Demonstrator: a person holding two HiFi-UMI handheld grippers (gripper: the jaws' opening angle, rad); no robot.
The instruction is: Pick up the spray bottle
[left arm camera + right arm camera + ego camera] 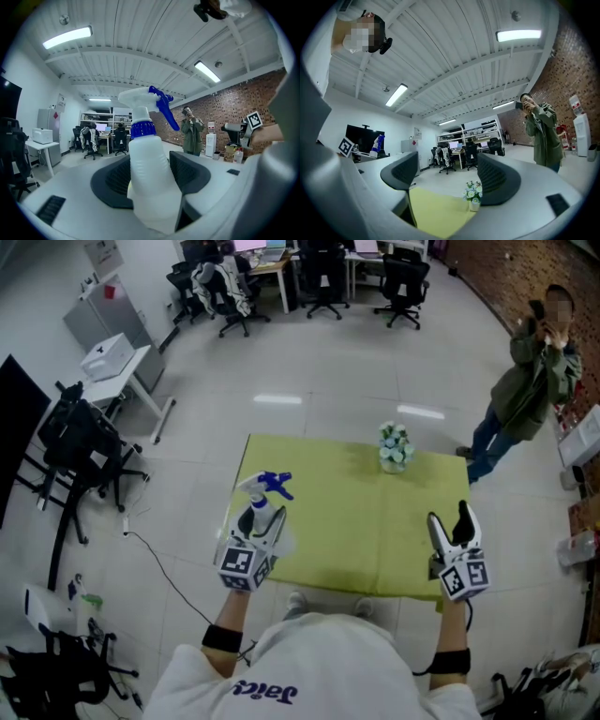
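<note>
Left gripper (262, 521): jaws closed on the spray bottle (151, 176), the dark pads (111, 180) pressing its white body from both sides.
Spray bottle: upright in that grip, with a blue collar and a blue trigger and the white nozzle on top. It is over the near left part of the yellow-green cloth (375, 531). Whether its base touches the cloth cannot be told.
Right gripper (450, 524): jaws wide apart with nothing held. It is over the near right edge of the cloth, well apart from the bottle.
On the cloth: a small pot of flowers (395, 448) at the far edge, well apart from both grippers.
Around: a person in a green jacket (536, 381) stands past the table's far right corner. Office chairs (403, 282) and desks line the far wall, and a white side table (120, 371) stands at left.
Left gripper view only: the bottle fills the gap between the jaws, with a brick wall (225, 105) behind the standing person.
Right gripper view only: the cloth and flowers show between the open jaws. The bottle appears small at far left, beside the other gripper's marker cube (345, 146).
Head view only: both grippers at once, level with each other at the cloth's near edge.
</note>
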